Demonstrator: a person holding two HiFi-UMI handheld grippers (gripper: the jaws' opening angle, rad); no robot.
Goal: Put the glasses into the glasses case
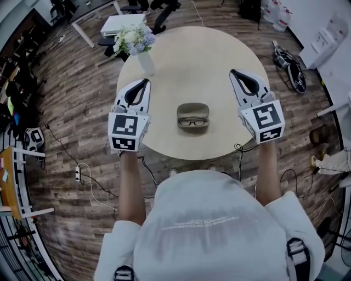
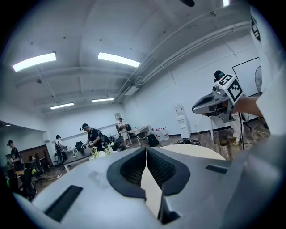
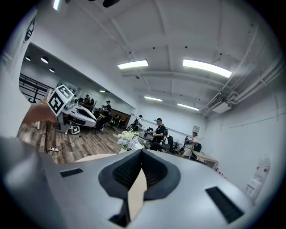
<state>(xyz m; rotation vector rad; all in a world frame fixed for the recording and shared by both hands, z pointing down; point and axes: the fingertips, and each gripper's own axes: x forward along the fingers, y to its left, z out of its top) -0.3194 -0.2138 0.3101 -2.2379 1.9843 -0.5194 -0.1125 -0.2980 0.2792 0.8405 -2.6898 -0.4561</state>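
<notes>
Shoulders in a pale shirt fill the foreground as a person holds two tools out over a round, pale counter. The left tool hovers at the counter's left edge, its jaws pressed together at the tips with nothing between them. The right tool hangs over the right side, its jaws likewise closed and empty. Between the two, near the counter's front edge and clear of both, an olive glasses case lies open. The dark-framed glasses rest in its near half. Farther back, by the counter's left rim, a white vase holds pale flowers. Beyond the counter, a wood-plank floor runs to a white desk and dark office chairs.
</notes>
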